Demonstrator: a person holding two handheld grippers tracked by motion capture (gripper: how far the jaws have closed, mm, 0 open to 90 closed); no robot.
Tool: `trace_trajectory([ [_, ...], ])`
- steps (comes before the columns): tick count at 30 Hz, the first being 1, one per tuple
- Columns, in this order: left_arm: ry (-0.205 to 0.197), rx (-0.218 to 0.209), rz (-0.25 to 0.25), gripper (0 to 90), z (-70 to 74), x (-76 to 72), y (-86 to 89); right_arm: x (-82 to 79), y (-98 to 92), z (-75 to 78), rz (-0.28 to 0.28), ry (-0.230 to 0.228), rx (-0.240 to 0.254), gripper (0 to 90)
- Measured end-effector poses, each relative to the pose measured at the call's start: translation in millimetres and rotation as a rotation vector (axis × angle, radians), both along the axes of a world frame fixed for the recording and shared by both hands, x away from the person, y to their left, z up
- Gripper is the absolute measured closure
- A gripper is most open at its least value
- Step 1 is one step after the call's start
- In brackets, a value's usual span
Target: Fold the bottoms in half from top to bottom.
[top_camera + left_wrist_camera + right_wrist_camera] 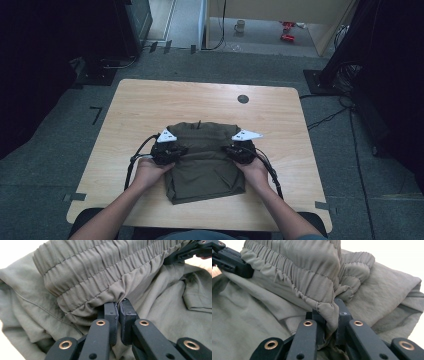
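Two grippers, left gripper (176, 150) and right gripper (231, 149), pinch one olive garment (205, 165)

My left gripper (175, 150) and right gripper (231, 150) were black, each topped by 1 grey 3-cornered plate, trailing 1 black cable toward the table (150, 100) edge. Brass rivets studded my jaw links; my forearms were bare.

The high view looks forward and down from above the surface (150, 100). Each gripper view sits very close behind its tongs, facing the olive garment (202, 160), apparently its elastic waistband, which all views share.
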State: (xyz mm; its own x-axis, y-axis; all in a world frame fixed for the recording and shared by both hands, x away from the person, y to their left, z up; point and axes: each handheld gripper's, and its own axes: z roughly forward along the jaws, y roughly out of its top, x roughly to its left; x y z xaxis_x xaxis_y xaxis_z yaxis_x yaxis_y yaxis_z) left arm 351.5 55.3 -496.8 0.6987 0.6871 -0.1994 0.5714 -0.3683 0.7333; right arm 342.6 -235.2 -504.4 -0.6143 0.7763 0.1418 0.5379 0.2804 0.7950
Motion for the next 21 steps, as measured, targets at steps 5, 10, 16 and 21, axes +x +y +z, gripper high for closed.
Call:
trace_trajectory([
  [5,0.018,0.004,0.008,87.7,-2.8,10.7,-3.7,7.9,-0.7,-7.5,-0.012,0.003,-0.003,82.2],
  [10,0.038,0.007,0.017,87.7,-5.2,24.2,-9.0,18.8,-2.7,-9.5,-0.029,0.006,-0.006,82.1],
  [16,0.041,0.013,0.031,87.8,-5.7,44.4,-15.2,35.4,-5.6,-11.5,-0.055,0.005,-0.01,82.0],
  [21,0.043,0.011,0.038,87.7,-6.5,60.7,-19.1,52.1,-6.6,-10.5,-0.075,0.01,-0.023,82.1],
])
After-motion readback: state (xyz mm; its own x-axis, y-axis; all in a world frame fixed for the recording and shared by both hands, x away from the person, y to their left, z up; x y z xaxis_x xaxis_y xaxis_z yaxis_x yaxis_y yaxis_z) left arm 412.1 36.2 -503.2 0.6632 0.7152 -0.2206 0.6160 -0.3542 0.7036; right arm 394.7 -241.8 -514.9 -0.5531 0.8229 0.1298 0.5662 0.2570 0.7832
